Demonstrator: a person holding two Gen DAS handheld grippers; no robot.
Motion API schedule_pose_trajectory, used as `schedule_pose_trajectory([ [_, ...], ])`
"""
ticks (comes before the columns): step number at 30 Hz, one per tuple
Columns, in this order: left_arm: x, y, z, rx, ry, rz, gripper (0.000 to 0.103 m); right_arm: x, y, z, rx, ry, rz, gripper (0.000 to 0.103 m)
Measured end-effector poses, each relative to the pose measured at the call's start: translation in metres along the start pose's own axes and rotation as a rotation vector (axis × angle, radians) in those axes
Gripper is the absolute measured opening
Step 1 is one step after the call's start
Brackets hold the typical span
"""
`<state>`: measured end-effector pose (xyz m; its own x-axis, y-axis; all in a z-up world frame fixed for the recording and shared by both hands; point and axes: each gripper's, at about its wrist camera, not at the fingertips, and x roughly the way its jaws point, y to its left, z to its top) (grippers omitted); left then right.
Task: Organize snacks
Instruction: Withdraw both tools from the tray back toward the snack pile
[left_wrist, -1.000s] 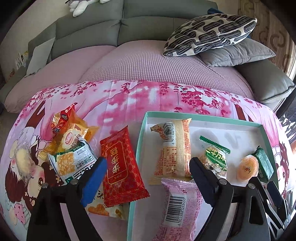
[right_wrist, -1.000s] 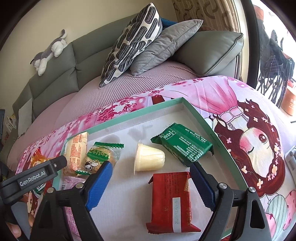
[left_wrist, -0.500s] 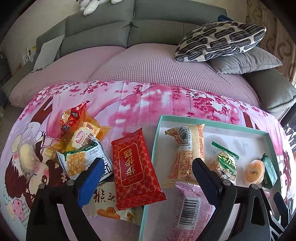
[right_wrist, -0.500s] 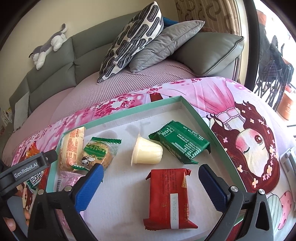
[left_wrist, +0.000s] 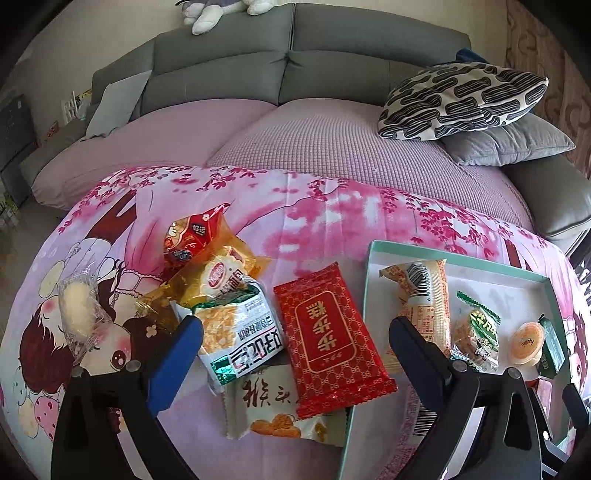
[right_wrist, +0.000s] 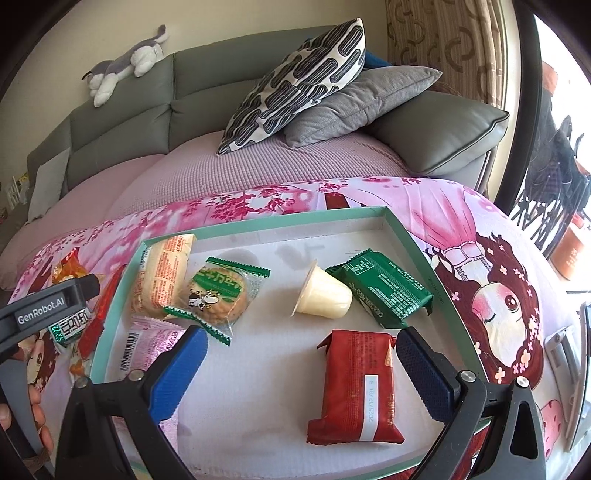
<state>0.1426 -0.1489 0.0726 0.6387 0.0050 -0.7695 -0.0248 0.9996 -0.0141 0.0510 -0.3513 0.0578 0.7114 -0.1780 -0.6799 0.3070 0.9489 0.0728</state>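
A teal-rimmed tray (right_wrist: 402, 230) lies on the pink cloth and holds a long orange pack (right_wrist: 162, 271), a green cookie pack (right_wrist: 216, 291), a jelly cup (right_wrist: 323, 295), a green pack (right_wrist: 388, 290), a red pack (right_wrist: 356, 384) and a pink pack (right_wrist: 147, 345). My right gripper (right_wrist: 297, 354) is open and empty above the tray's front. My left gripper (left_wrist: 295, 339) is open and empty above a flat red pack (left_wrist: 328, 338) that lies left of the tray (left_wrist: 373, 251). A green-white pack (left_wrist: 236, 328) and other loose snacks lie to its left.
A beige pack (left_wrist: 273, 410) lies under the red one. An orange pack (left_wrist: 221, 273), a small red pack (left_wrist: 194, 236) and a clear-wrapped cake (left_wrist: 77, 314) lie on the cloth. A grey sofa (left_wrist: 288, 59) with patterned cushions (right_wrist: 299, 85) stands behind.
My left gripper has moved left, from over the tray's edge to over the loose snacks. My right gripper has drawn back a little over the tray. Both stay open.
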Motion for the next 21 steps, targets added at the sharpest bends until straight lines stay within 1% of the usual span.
schedule_pose_trajectory([
  [5,-0.001,0.017,-0.002,-0.018,-0.005,0.008,0.101,-0.003,0.013,0.001,-0.029,-0.018,-0.006,0.103],
  [8,-0.003,0.026,-0.002,-0.015,-0.021,0.015,0.101,-0.004,0.020,0.002,-0.048,-0.027,-0.018,0.103],
  [14,-0.011,0.045,0.000,-0.021,-0.061,0.025,0.101,-0.007,0.034,0.002,-0.051,-0.039,0.008,0.103],
  [17,-0.014,0.054,0.002,0.003,-0.064,0.026,0.101,-0.008,0.043,0.002,-0.069,-0.048,0.030,0.103],
  [21,-0.020,0.070,0.004,0.005,-0.085,0.058,0.101,-0.013,0.057,0.004,-0.089,-0.077,0.051,0.103],
])
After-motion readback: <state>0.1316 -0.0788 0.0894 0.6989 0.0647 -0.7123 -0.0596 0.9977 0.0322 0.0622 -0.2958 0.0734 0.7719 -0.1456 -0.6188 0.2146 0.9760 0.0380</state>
